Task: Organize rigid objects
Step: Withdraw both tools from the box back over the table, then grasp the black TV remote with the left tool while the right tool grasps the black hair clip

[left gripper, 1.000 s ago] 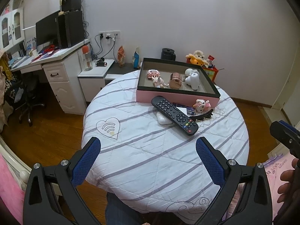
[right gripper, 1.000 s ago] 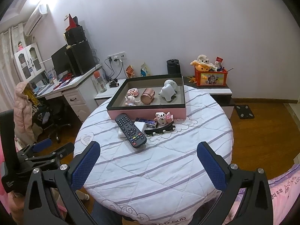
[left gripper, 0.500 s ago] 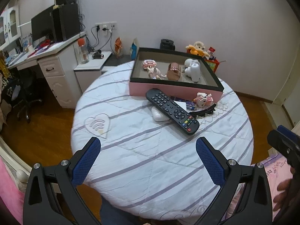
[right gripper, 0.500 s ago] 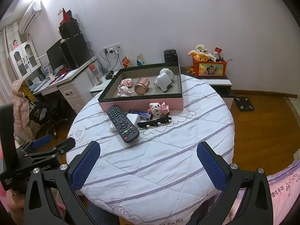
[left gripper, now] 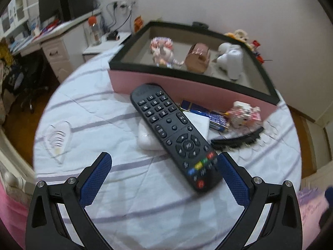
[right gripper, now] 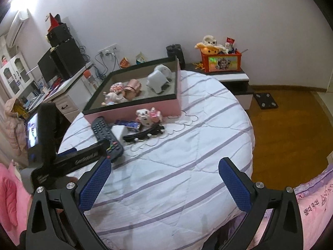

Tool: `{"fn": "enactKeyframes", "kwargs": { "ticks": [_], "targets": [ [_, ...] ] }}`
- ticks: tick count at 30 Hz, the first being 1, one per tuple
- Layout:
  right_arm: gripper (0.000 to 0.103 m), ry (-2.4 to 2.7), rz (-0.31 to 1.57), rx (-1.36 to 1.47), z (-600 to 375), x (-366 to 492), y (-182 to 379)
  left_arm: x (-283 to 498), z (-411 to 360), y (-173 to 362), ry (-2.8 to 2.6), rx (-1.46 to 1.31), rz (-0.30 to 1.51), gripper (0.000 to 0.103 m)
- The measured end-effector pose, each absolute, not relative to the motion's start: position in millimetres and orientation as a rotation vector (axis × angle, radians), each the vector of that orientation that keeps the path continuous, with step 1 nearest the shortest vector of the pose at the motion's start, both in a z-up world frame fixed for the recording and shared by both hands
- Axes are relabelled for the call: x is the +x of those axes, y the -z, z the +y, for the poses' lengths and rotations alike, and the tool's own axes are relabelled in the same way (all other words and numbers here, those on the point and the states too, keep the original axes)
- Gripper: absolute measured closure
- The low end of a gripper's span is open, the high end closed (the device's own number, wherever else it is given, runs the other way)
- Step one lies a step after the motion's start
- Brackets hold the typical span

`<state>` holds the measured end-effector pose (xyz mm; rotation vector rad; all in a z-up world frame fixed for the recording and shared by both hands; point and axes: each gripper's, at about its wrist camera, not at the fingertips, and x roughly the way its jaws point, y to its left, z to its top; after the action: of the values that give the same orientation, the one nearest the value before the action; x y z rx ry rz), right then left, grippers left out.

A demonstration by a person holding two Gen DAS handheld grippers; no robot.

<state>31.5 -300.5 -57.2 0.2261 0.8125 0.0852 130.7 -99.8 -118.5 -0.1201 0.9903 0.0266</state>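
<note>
A black remote (left gripper: pixel 174 135) lies slanted on the round table, its near end beside my left gripper's right finger (left gripper: pixel 234 179). My left gripper (left gripper: pixel 164 166) is open and empty just in front of it. Under the remote lies a white block (left gripper: pixel 147 139). Behind it lie a blue pack (left gripper: pixel 208 114), a pink block toy (left gripper: pixel 244 114) and a black hair clip (left gripper: pixel 237 140). The pink tray (left gripper: pixel 187 83) holds a pink figure, a copper cup and a white toy. My right gripper (right gripper: pixel 164 179) is open and empty over the table's near side; the remote (right gripper: pixel 106 135) lies to its left.
The table has a white striped quilt (right gripper: pixel 187 156). A desk with monitor (right gripper: pixel 54 66) stands at the left. A low cabinet with an orange toy box (right gripper: pixel 220 62) stands behind the table. The left gripper's body (right gripper: pixel 68 158) shows in the right wrist view.
My left gripper has moved forward and down, close to the remote's near end. My right gripper has moved slightly closer to the table. Both stay open.
</note>
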Motion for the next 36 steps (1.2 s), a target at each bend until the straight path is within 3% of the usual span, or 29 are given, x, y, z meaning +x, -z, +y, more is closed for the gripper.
{"fn": "enactKeyframes", "kwargs": {
  "ticks": [20, 22, 27, 36],
  "targets": [
    [0.0, -0.165, 0.899, 0.253, -288, 81, 94, 145, -69, 143, -0.049, -0.232, 0.957, 0.001],
    [0.0, -0.167, 0.904, 0.248, -287, 85, 95, 138, -66, 144, -0.031, -0.226, 0.935, 0.005],
    [0.0, -0.157, 0.924, 0.201, -275, 101, 104, 118, -50, 149, -0.001, -0.167, 0.917, 0.039],
    [0.0, -0.135, 0.941, 0.145, -252, 136, 121, 111, -46, 149, 0.037, -0.094, 0.894, 0.04]
  ]
}}
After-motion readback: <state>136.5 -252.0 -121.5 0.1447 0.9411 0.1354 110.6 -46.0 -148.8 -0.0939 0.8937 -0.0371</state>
